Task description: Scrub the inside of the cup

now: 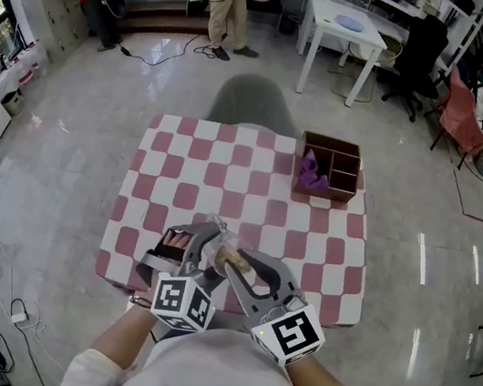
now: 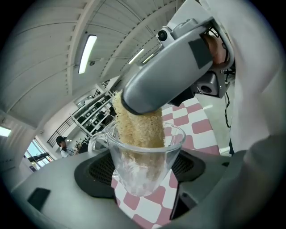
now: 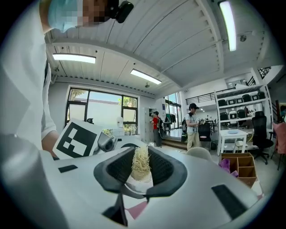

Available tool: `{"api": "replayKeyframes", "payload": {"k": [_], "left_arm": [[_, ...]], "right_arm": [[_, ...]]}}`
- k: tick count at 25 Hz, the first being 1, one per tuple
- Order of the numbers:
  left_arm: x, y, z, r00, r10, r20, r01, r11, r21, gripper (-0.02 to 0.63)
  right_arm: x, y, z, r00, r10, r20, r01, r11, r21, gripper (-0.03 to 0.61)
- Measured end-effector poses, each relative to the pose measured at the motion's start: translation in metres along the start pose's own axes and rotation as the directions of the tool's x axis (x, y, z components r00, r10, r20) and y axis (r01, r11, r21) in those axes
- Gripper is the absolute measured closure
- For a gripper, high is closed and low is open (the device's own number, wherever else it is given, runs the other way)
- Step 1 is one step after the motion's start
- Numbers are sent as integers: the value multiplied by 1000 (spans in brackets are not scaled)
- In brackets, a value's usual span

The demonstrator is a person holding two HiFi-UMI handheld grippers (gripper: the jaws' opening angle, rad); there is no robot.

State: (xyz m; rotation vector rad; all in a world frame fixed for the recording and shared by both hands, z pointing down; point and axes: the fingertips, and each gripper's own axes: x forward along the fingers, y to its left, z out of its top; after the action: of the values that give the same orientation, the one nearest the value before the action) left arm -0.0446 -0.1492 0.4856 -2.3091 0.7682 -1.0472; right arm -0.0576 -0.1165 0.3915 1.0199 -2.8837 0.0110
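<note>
Left gripper (image 2: 144, 172): jaws clamped on the glass cup (image 2: 145, 179), one dark pad pressed to each side of its body.
Cup: clear glass with a handle (image 2: 95, 142) sticking out to one side, held up off the checked tablecloth (image 1: 242, 188), over the near edge of the table and close to the person's body.
Right gripper (image 3: 141, 166): jaws squeezed tight on a straw-coloured loofah scrubber (image 2: 139, 127), fibres bunched between the two pads.
Scrubber: it's in! It runs from the right jaws down through the cup's mouth, its lower end deep inside the glass, close to the bottom.
Grippers together: nose to nose in the head view, with the two marker cubes side by side just above the person's sleeves.
Far side of the table: a wooden compartment box (image 1: 346, 150) at the right corner, with something purple (image 1: 312, 172) in its left section.
Background: people standing by the doorway and a white table (image 1: 349, 26) further back.
</note>
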Motion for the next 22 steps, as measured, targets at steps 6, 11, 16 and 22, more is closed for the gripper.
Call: {"api": "replayKeyframes", "payload": {"k": [6, 11, 16, 22], "left_arm": [[-2, -6, 4, 1000, -11, 12, 11, 1000, -7, 250], [-4, -1, -1, 1000, 6, 0, -6, 1000, -31, 250], [-3, -1, -5, 1000, 5, -5, -5, 999, -53, 250], [-1, -6, -1, 1000, -6, 11, 6, 999, -48, 250]], "right_arm": [[-7, -19, -6, 997, -66, -42, 65, 998, -16, 474], [-13, -15, -22, 995, -53, -89, 57, 998, 34, 474], [-8, 5, -11, 999, 18, -39, -16, 999, 52, 474], [-5, -11, 0, 1000, -26, -18, 26, 1000, 18, 474]]}}
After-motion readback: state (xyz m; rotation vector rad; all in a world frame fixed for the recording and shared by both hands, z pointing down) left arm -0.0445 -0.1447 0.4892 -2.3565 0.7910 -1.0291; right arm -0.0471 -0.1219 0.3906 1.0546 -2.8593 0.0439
